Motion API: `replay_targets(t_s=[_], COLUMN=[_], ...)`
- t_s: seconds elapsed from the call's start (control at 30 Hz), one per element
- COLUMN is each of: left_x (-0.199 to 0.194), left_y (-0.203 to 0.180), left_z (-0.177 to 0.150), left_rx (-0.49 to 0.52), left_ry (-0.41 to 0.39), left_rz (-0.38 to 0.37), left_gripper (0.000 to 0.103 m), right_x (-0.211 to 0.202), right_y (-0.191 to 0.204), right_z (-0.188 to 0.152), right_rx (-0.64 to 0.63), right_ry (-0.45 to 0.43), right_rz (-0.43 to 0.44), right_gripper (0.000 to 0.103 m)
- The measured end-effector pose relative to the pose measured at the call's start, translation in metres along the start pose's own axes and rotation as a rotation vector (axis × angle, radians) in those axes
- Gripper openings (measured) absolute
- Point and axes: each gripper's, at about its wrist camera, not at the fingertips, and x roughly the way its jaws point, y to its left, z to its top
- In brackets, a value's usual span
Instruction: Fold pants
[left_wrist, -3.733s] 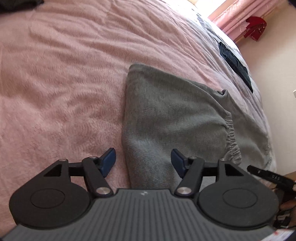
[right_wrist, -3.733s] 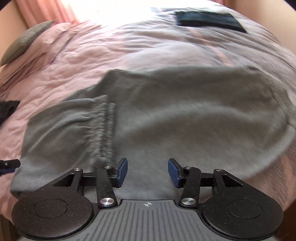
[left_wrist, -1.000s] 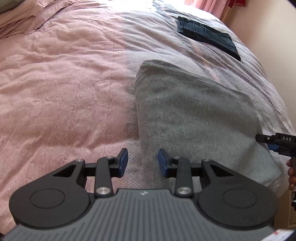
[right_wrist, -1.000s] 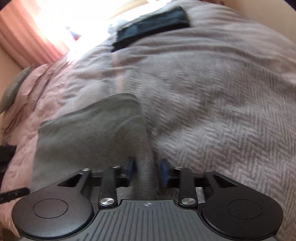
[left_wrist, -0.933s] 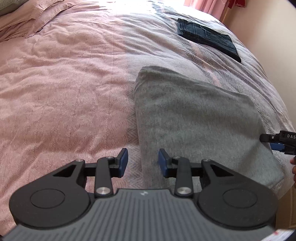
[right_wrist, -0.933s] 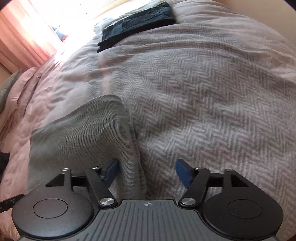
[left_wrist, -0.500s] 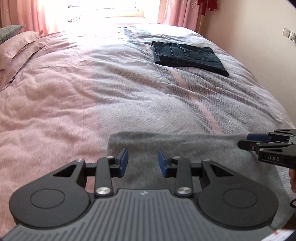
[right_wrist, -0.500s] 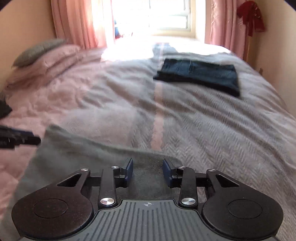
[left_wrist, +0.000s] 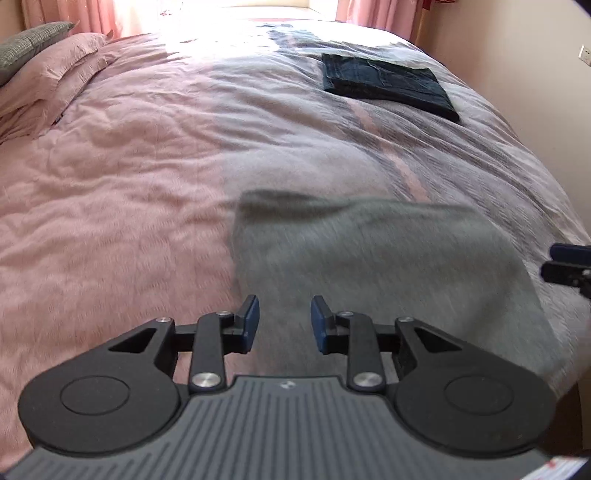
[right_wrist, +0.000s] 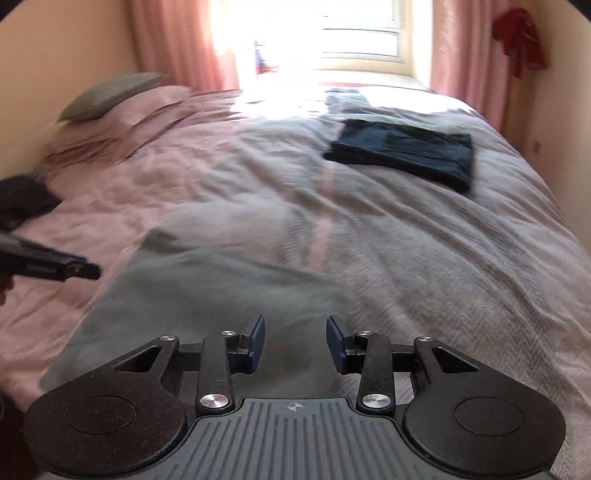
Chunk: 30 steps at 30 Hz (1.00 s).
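The grey pants (left_wrist: 388, 266) lie folded into a rectangle on the bed, blurred by motion, and show again in the right wrist view (right_wrist: 207, 295). My left gripper (left_wrist: 284, 321) hangs over their near left edge. Its jaws are closing, with a clear gap between them, and the cloth shows below them rather than pinched. My right gripper (right_wrist: 295, 339) hovers over the near right edge with its jaws opening slightly. The pants show through that gap too, and the pads do not press on them. Each gripper also shows in the other's view: right gripper (left_wrist: 569, 266), left gripper (right_wrist: 55, 266).
Folded dark jeans (left_wrist: 388, 83) lie far right on the pink and grey bedcover (left_wrist: 129, 184). Pillows (right_wrist: 110, 96) sit at the far left by the curtains. A dark garment (right_wrist: 22, 199) lies at the left edge. A wall (left_wrist: 535, 74) runs along the bed's right side.
Both grippers have drawn back and risen from the pants, which now show more fully. The right gripper rolled level. Its jaws went wide, then narrowed. The left jaws narrowed a little.
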Motion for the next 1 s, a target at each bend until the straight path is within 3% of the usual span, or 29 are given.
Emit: replay_targets(t_s=[0.13, 0.2, 0.3, 0.43, 0.57, 0.6, 0.8, 1.0], left_x=[-0.006, 0.007, 0.006, -0.013, -0.037, -0.043, -0.078, -0.110], left_y=[-0.027, -0.030, -0.034, -0.038, -0.045, -0.048, -0.058, -0.066], left_z=[-0.046, -0.057, -0.056, -0.046, -0.034, -0.031, -0.023, -0.023], left_rx=[0.020, 0.018, 0.007, -0.064, -0.102, -0.098, -0.083, -0.076], left_ry=[0.073, 0.142, 0.176, 0.242, 0.282, 0.290, 0.318, 0.324], left_rz=[-0.018, 0.036, 0.085, 0.140, 0.170, 0.181, 0.206, 0.220], left_gripper=[0.026, 0.026, 0.025, 0.025, 0.031, 0.034, 0.044, 0.047], right_x=[0.013, 0.029, 0.026, 0.007, -0.009, -0.014, -0.042, -0.068], right_y=[0.027, 0.015, -0.001, -0.023, -0.041, -0.042, -0.030, -0.013], right_z=[-0.047, -0.068, -0.062, -0.042, -0.029, -0.025, -0.019, -0.018], right_rx=[-0.170, -0.186, -0.106, 0.079, 0.313, 0.343, 0.406, 0.360], right_ry=[0.154, 0.201, 0.225, 0.267, 0.272, 0.279, 0.291, 0.327], right_rz=[0.040, 0.026, 0.040, -0.057, 0.012, 0.019, 0.018, 0.018], right_gripper=[0.034, 0.034, 0.034, 0.034, 0.038, 0.043, 0.049, 0.050])
